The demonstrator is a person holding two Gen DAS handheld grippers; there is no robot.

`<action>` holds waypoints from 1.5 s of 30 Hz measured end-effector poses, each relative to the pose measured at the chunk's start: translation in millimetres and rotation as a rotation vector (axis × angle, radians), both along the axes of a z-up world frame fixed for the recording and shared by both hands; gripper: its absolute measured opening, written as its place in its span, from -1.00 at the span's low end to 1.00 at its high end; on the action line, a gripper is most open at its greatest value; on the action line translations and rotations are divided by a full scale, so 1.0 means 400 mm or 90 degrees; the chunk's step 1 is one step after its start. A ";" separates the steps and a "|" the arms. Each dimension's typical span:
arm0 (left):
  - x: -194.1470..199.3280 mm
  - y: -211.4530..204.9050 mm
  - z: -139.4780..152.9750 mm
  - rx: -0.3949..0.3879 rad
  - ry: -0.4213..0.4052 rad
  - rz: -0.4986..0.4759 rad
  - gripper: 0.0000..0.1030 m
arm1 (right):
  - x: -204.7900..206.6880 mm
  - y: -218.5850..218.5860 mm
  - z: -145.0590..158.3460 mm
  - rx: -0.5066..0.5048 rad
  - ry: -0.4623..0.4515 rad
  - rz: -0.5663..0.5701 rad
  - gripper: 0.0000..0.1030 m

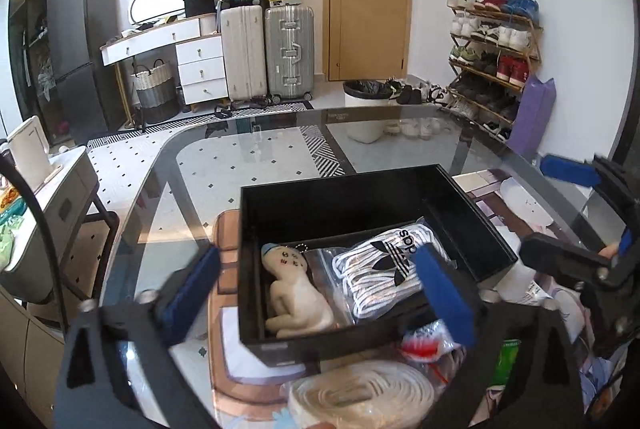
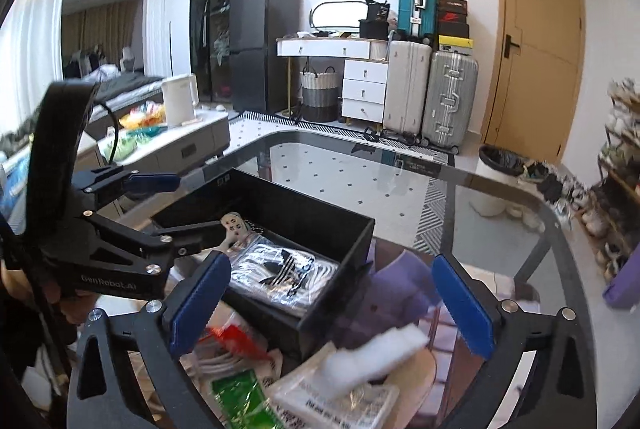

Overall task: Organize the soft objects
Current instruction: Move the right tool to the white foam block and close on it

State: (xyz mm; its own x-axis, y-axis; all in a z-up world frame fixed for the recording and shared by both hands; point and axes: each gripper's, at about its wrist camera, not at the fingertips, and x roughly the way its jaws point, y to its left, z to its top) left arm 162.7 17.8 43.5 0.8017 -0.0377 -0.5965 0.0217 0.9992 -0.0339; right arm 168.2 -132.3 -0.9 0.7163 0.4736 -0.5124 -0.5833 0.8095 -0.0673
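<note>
A black open box (image 1: 248, 253) stands on the glass table (image 1: 188, 165). Inside lie a cream plush doll (image 1: 296, 297) and a clear bag of white Adidas laces (image 1: 384, 269). My left gripper (image 1: 320, 293) is open and empty, its blue pads spread over the box's near edge. A coiled cream strap (image 1: 360, 389) lies in front of the box. My right gripper (image 2: 332, 305) is open and empty above a pile of packets, with a white soft piece (image 2: 376, 353) between its fingers below. The box (image 2: 352, 241), doll (image 2: 234, 225) and laces (image 2: 280, 269) show there too.
Packets lie near the box: a red-and-white one (image 1: 424, 345), a green one (image 2: 236, 397) and a clear labelled bag (image 2: 332, 405). A printed mat (image 1: 240, 369) is under the box. Beyond the table stand suitcases (image 1: 288, 53), a shoe rack (image 1: 492, 61) and a bin (image 1: 364, 109).
</note>
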 end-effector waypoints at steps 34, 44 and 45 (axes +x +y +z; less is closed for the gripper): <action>-0.140 -0.001 -0.045 -0.024 0.048 0.019 1.00 | -0.091 -0.099 -0.073 0.006 0.086 -0.055 0.99; -0.135 -0.005 -0.068 -0.026 0.071 0.017 1.00 | -0.066 -0.106 -0.103 -0.006 0.113 -0.086 0.99; -0.135 -0.006 -0.070 -0.025 0.071 0.017 1.00 | -0.061 -0.106 -0.107 -0.008 0.117 -0.089 0.99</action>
